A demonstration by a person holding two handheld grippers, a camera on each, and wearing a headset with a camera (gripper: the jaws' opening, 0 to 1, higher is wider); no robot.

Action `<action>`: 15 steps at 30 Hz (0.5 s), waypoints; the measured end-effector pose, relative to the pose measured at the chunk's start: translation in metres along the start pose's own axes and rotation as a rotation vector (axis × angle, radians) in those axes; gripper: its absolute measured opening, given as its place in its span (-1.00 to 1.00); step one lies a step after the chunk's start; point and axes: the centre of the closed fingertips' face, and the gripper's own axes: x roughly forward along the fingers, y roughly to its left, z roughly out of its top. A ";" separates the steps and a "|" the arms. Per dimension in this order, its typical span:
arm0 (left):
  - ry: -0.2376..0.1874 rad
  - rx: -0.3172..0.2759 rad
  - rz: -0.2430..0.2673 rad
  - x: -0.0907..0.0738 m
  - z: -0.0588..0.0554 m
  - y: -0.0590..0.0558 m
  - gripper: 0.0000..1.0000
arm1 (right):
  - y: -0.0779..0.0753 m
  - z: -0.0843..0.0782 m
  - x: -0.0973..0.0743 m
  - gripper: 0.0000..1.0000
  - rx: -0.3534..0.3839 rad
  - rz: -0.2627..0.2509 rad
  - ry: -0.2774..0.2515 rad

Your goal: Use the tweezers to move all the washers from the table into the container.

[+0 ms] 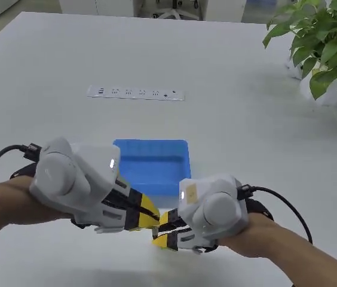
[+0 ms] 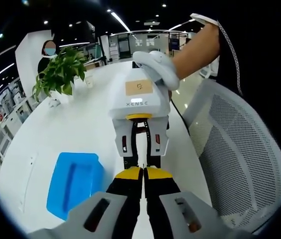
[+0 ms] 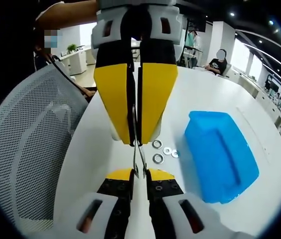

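Looking down in the head view, the left gripper (image 1: 149, 213) and right gripper (image 1: 166, 231) meet nose to nose just in front of the blue container (image 1: 150, 186), probably to re-seat the tool. In the left gripper view, its jaws are pressed together. In the right gripper view, both pairs of jaws pinch the tweezers (image 3: 137, 158). The washers (image 3: 158, 158) lie on the tabletop (image 3: 180, 99) between the tweezers and the container, none moved yet.

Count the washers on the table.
4, clustered on the table beside the blue container: upper washer, middle washer, small washer, lower washer. Others may be hidden.
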 end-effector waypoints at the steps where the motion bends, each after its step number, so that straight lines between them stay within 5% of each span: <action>1: -0.001 0.001 -0.001 0.000 0.001 0.000 -0.92 | -0.001 0.000 0.000 -0.76 0.001 -0.002 0.000; 15: -0.040 0.036 -0.005 0.000 0.012 0.013 -0.91 | -0.016 -0.001 -0.010 -0.75 0.019 -0.055 -0.009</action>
